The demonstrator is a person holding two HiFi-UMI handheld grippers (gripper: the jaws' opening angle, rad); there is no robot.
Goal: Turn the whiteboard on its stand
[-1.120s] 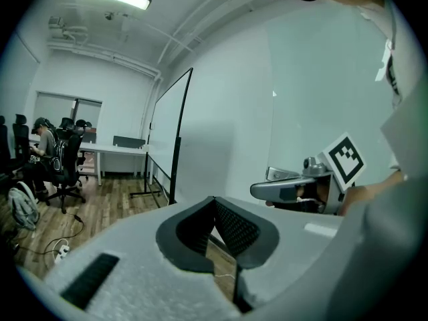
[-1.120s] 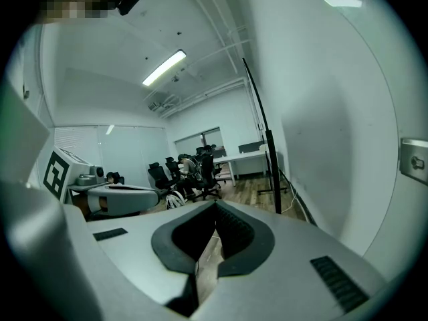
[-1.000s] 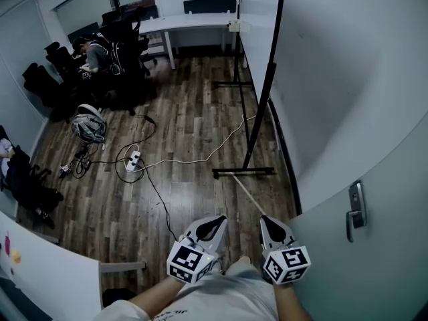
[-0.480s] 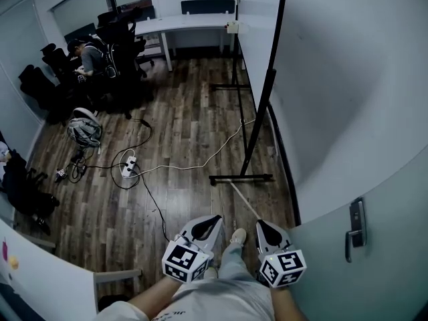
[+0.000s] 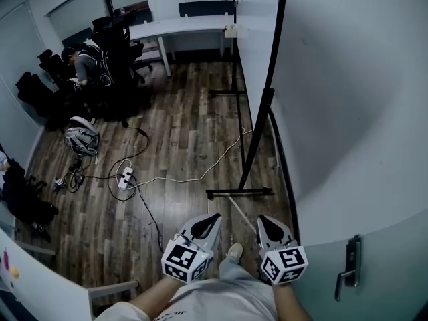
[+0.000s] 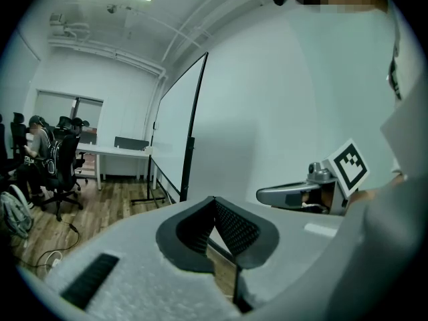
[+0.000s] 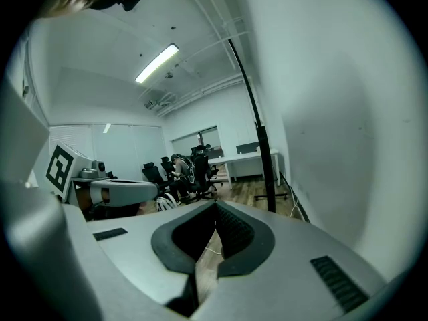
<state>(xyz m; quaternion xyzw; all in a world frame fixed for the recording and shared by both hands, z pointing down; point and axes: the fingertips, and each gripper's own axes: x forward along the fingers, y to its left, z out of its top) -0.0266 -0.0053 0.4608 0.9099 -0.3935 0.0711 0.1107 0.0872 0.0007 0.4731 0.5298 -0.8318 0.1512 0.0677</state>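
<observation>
The whiteboard (image 5: 254, 45) stands nearly edge-on at the right, close to the wall, on a black stand (image 5: 257, 136) whose foot bar (image 5: 239, 192) rests on the wood floor. My left gripper (image 5: 212, 219) and right gripper (image 5: 265, 221) hover side by side near my body, short of the foot bar. Both are shut with nothing between the jaws. In the left gripper view the shut tips (image 6: 214, 200) point toward the whiteboard (image 6: 175, 132). From the right gripper view the shut tips (image 7: 215, 206) face the stand's post (image 7: 262, 156).
A door with a lever handle (image 5: 348, 274) is at the right. Cables and a power strip (image 5: 125, 177) lie on the floor at left, beside a round object (image 5: 80, 136). A person sits among office chairs (image 5: 83, 62) at the back left, near a white desk (image 5: 180, 25).
The view has moved forward and a little right, so the door handle has slid lower in frame. Both grippers stay shut in the same place near my body.
</observation>
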